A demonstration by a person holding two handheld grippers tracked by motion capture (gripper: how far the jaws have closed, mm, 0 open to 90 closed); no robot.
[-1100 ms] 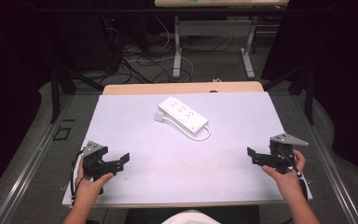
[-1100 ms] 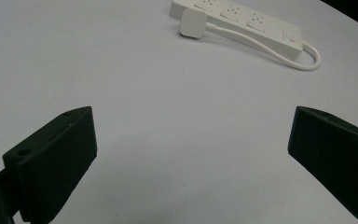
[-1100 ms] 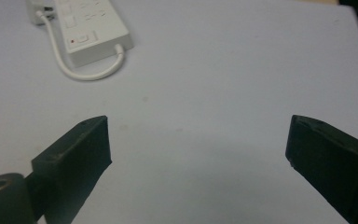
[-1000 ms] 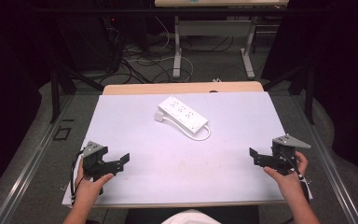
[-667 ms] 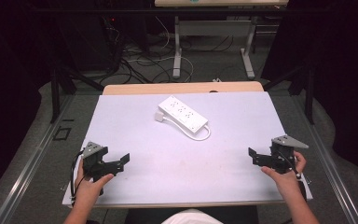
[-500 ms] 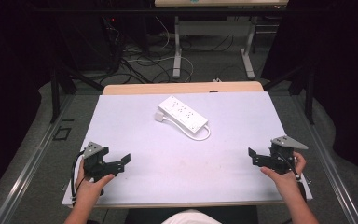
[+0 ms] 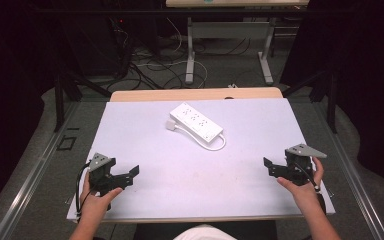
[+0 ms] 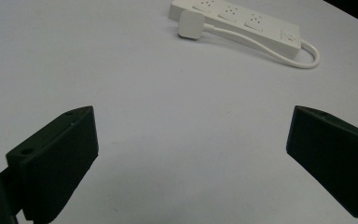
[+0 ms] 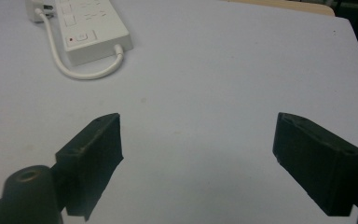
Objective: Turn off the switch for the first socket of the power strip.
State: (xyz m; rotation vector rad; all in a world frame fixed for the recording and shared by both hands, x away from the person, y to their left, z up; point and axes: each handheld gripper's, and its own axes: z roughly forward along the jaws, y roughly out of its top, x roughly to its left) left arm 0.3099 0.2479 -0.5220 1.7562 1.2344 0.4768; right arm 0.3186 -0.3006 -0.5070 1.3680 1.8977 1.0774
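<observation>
A white power strip (image 7: 197, 125) lies flat near the back middle of the white table (image 7: 145, 135). Its short cable loops off the right end and its white plug (image 7: 171, 125) rests by the left end. The left gripper view has the strip (image 8: 240, 19) far ahead with the plug (image 8: 190, 24) beside it. In the right gripper view the strip (image 9: 85, 29) sits at upper left, switch end nearest. My left gripper (image 7: 128, 177) is open, empty, low at the front left. My right gripper (image 7: 271, 167) is open, empty, at the front right.
A wooden strip (image 7: 195, 94) borders the table's far edge. Beyond it stand metal desk legs (image 7: 190, 50) and tangled floor cables (image 7: 155, 57). Metal rails (image 7: 35, 170) run along both sides of the table. The person's hands hold the grippers near the front edge.
The right gripper has shifted slightly and settled near the front right; the left gripper and the power strip have stayed put.
</observation>
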